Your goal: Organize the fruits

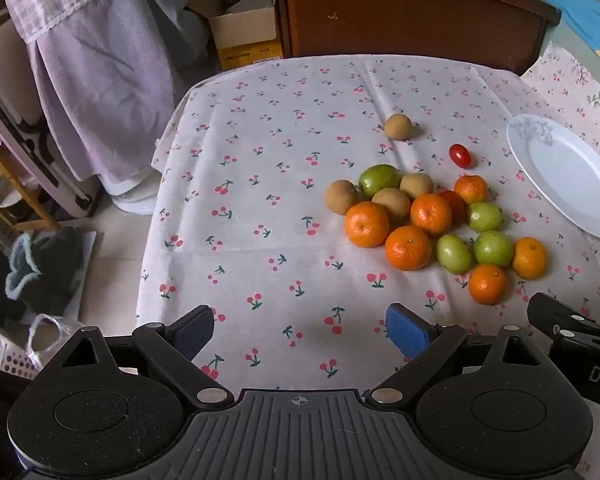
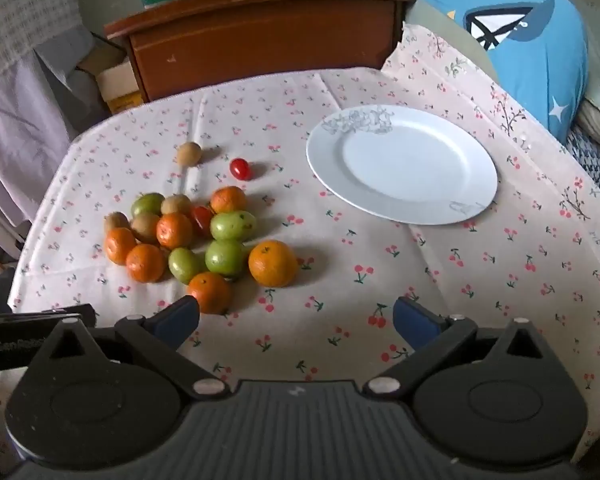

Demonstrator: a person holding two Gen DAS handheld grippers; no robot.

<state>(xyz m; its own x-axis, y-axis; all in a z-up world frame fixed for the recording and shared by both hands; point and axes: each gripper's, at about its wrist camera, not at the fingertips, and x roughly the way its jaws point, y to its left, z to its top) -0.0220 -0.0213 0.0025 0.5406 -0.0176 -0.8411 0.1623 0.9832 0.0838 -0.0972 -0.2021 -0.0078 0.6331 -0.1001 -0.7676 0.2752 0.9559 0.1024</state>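
Observation:
A pile of fruit lies on the cherry-print tablecloth [image 1: 260,200]: several oranges [image 1: 366,224], green fruits [image 1: 379,179] and brown round fruits [image 1: 341,197]. One brown fruit [image 1: 398,126] and a red cherry tomato [image 1: 459,155] lie apart behind the pile. A white plate [image 2: 400,164] stands empty to the right of the pile. My left gripper [image 1: 300,330] is open and empty, near the table's front, left of the pile. My right gripper [image 2: 296,320] is open and empty; its left fingertip [image 2: 178,320] is close beside the nearest orange [image 2: 209,293].
A wooden cabinet [image 2: 260,36] stands behind the table. A blue cushion [image 2: 532,44] lies at the right. On the left hang lilac cloths [image 1: 100,80], with a cardboard box [image 1: 244,28], slippers [image 1: 40,272] and clutter on the floor. The right gripper's body [image 1: 572,336] shows in the left wrist view.

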